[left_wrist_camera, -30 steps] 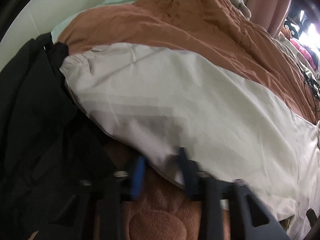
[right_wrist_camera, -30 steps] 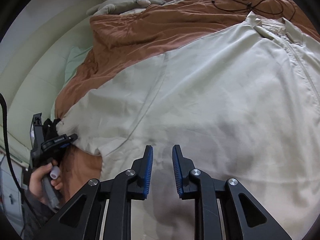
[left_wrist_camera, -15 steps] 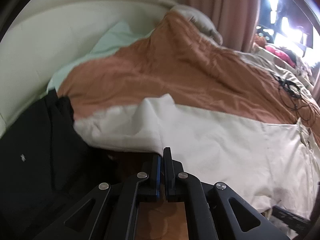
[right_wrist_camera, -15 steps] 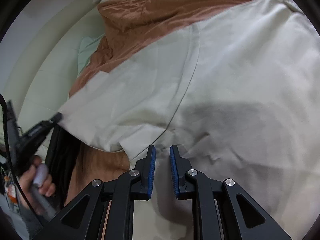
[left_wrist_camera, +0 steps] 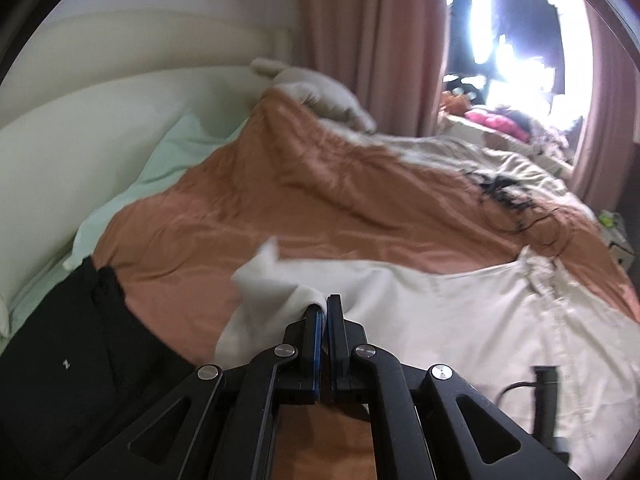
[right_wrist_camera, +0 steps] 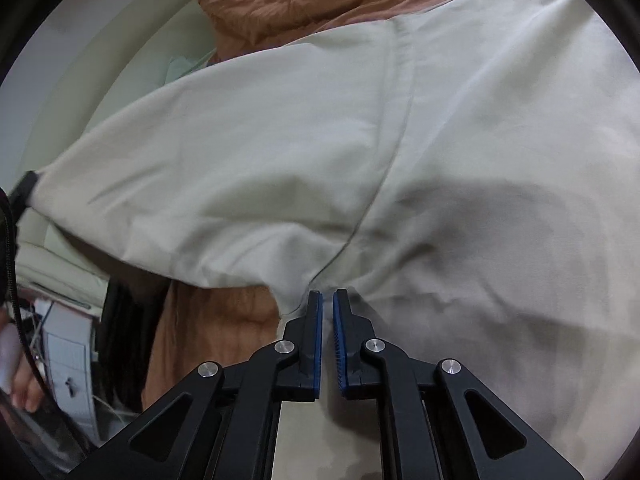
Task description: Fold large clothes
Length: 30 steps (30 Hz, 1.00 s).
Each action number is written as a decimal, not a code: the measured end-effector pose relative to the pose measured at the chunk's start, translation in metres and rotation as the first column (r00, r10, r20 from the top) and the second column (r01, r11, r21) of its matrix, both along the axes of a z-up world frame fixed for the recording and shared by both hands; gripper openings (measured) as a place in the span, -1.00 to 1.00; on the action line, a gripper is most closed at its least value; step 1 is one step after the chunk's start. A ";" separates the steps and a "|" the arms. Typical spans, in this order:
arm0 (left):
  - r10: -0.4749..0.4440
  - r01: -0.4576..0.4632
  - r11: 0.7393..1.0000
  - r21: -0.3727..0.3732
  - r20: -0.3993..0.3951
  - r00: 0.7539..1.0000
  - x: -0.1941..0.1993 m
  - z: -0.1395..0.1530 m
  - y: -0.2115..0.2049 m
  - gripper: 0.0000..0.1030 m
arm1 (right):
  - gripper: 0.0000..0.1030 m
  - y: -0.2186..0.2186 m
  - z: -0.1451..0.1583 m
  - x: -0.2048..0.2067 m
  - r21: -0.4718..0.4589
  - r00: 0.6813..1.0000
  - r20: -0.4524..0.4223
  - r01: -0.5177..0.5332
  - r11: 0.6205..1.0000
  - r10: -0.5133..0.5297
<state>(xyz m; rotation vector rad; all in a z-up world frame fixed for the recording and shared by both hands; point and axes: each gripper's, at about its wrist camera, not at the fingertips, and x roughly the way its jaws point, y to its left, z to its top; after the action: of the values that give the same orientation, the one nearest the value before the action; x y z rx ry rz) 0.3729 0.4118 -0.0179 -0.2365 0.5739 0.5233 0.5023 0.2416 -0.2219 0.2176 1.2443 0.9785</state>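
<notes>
A large cream jacket (left_wrist_camera: 460, 320) lies spread on a brown quilt (left_wrist_camera: 320, 200) on the bed. My left gripper (left_wrist_camera: 325, 308) is shut on the end of the jacket's sleeve (left_wrist_camera: 264, 300) and holds it lifted off the quilt. In the right wrist view the jacket (right_wrist_camera: 440, 140) fills the frame, its sleeve (right_wrist_camera: 200, 184) stretched out to the left. My right gripper (right_wrist_camera: 327, 300) is shut on the fabric at the underarm, where the sleeve seam meets the body. The left gripper's tip (right_wrist_camera: 24, 188) shows at the sleeve's far end.
A black garment (left_wrist_camera: 68, 360) lies at the left of the bed by a pale green pillow (left_wrist_camera: 160, 160). A tangle of black cable (left_wrist_camera: 504, 196) lies on the quilt farther back. Pink curtains (left_wrist_camera: 368, 40) and a bright window stand behind. A white drawer unit (right_wrist_camera: 68, 356) stands beside the bed.
My left gripper has shut on the sleeve end and lifted it up and towards the jacket's body. My right gripper has closed on the underarm fabric.
</notes>
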 end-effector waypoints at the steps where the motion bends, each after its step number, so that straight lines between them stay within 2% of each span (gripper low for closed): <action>1: -0.014 0.014 1.000 -0.002 0.009 1.000 0.002 0.006 -0.005 -0.96 | -0.83 -0.007 0.003 0.003 0.007 1.000 -0.001 0.020 1.000 -0.020; 4: -0.068 0.068 0.998 -0.012 0.039 0.997 0.006 0.024 -0.024 -0.96 | -0.83 -0.030 0.014 0.009 0.041 0.998 -0.007 0.065 0.997 -0.064; 8: -0.138 0.139 0.990 -0.014 0.059 0.989 0.015 0.037 -0.050 -0.96 | -0.83 -0.065 0.034 0.008 0.046 0.993 0.026 0.118 0.992 -0.119; 12: -0.210 0.212 0.977 -0.019 0.065 0.975 0.025 0.042 -0.081 -0.96 | -0.82 -0.102 0.053 0.003 0.047 0.983 0.085 0.160 0.986 -0.164; 15: -0.266 0.267 0.964 -0.013 0.060 0.962 0.032 0.043 -0.106 -0.96 | -0.82 -0.140 0.058 0.003 0.054 0.969 0.092 0.226 0.973 -0.230; 22: -0.376 0.377 0.925 -0.053 0.021 0.926 0.052 0.024 -0.156 -0.96 | -0.82 -0.211 0.066 -0.007 0.044 0.932 0.096 0.346 0.937 -0.349; 26: -0.439 0.432 0.892 -0.131 -0.035 0.898 0.068 -0.003 -0.186 -0.95 | -0.82 -0.241 0.060 -0.007 0.026 0.913 0.092 0.396 0.918 -0.396; 27: -0.454 0.443 0.884 -0.151 -0.051 0.889 0.070 -0.009 -0.192 -0.94 | -0.80 -0.247 0.057 -0.006 0.009 0.908 0.094 0.410 0.912 -0.409; 28: -0.481 0.463 0.867 -0.184 -0.070 0.874 0.072 -0.017 -0.199 -0.84 | -0.74 -0.252 0.055 -0.006 -0.003 0.904 0.093 0.420 0.908 -0.418; 30: -0.526 0.495 0.834 -0.245 -0.080 0.847 0.076 -0.026 -0.208 -0.64 | -0.28 -0.262 0.052 -0.005 -0.013 0.893 0.079 0.446 0.895 -0.444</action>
<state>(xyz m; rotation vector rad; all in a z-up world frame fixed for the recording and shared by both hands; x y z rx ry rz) 0.4489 0.2041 -0.0441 -0.2393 0.8053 -0.0507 0.4973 -0.0208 -0.1697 0.4190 1.0751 0.5627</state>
